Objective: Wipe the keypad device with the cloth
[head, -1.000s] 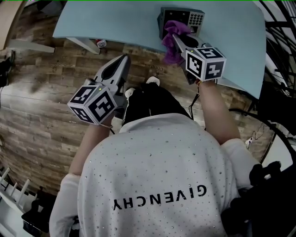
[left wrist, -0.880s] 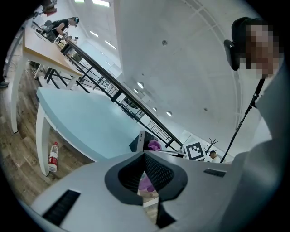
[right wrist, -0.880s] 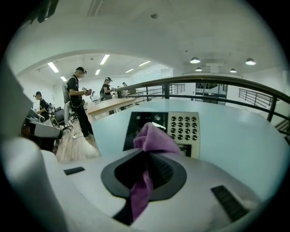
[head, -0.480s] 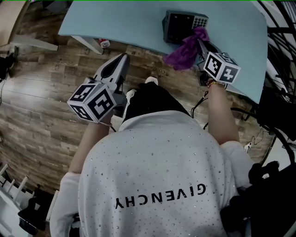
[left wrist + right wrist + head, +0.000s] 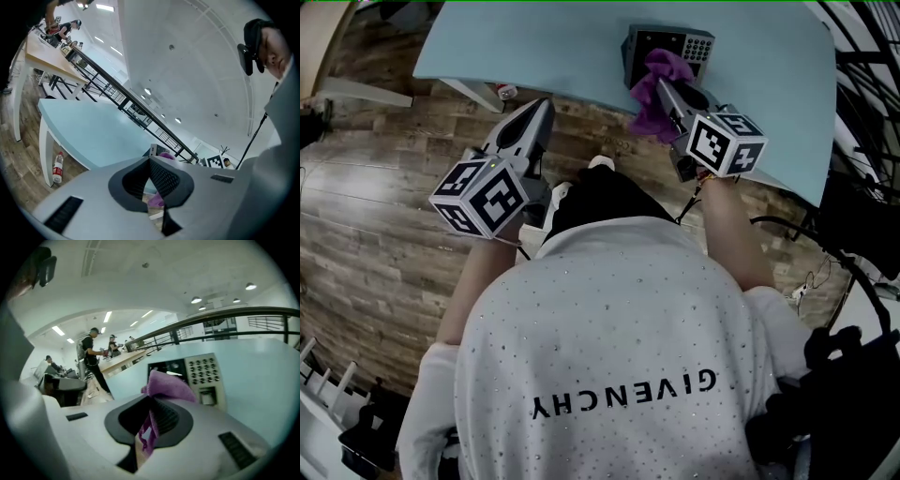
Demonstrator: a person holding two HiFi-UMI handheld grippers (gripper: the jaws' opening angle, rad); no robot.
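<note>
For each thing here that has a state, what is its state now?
Left claw: shut, empty, held beside the table.
Right claw: shut on the cloth.
Cloth: bunched, held at the keypad device's screen.
Keypad device: on the table, screen dark.
Bottle: on the floor by a table leg.

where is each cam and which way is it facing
Head view: on the person's head, facing steeply down at the table; shows torso, forearms, left gripper and right gripper.
Left gripper view: on the left gripper, facing up along its shut jaws toward table and ceiling; person's head and shoulder at right.
Right gripper view: on the right gripper, facing the device past the cloth in its jaws; shirt at left.
Shared: all three show table, device, cloth.
</note>
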